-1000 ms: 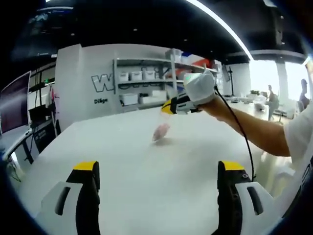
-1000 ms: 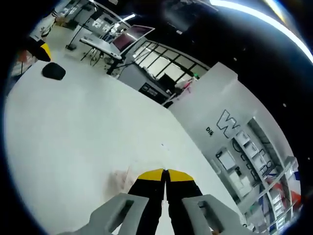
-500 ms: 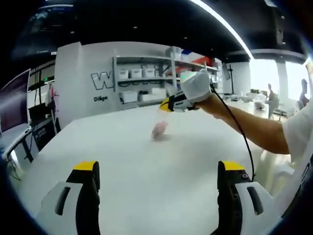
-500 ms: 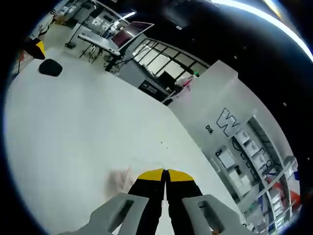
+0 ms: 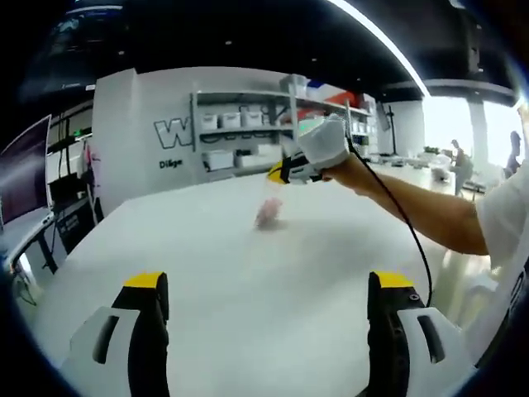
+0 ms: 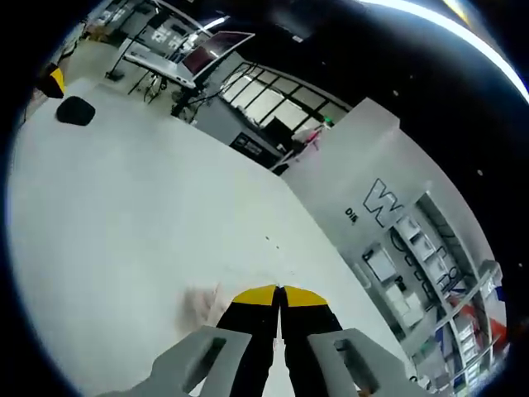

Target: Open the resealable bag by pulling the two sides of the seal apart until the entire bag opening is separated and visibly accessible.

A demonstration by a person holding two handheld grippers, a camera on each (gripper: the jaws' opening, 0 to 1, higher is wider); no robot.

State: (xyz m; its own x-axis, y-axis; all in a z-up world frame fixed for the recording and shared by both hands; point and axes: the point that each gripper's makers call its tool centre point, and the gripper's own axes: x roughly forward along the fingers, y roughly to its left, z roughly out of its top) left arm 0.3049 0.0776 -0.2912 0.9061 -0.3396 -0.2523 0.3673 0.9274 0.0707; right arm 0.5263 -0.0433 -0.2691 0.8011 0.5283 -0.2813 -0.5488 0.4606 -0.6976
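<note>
A clear resealable bag [image 5: 269,213] with something pink inside hangs over the white table [image 5: 248,281]. My right gripper [image 5: 278,174], held by a white-gloved hand [image 5: 324,145], is shut on the bag's top edge. Whether the bag's bottom touches the table I cannot tell. In the right gripper view the right gripper [image 6: 279,291] has its yellow tips pressed together, and the bag [image 6: 198,302] shows faintly pink just left of them. My left gripper [image 5: 268,285] stands wide open, well short of the bag. Its yellow tip [image 6: 54,80] shows far left in the right gripper view.
A black cable [image 5: 405,219] runs from the right gripper along the person's forearm. Shelves with white bins [image 5: 240,132] line the back wall, and a monitor [image 5: 21,174] stands at the left. A dark oval thing [image 6: 74,110] lies on the table [image 6: 124,207].
The right gripper has carried the bag a little farther from the left gripper, up and to the left in the left gripper view. The left gripper stays open and still.
</note>
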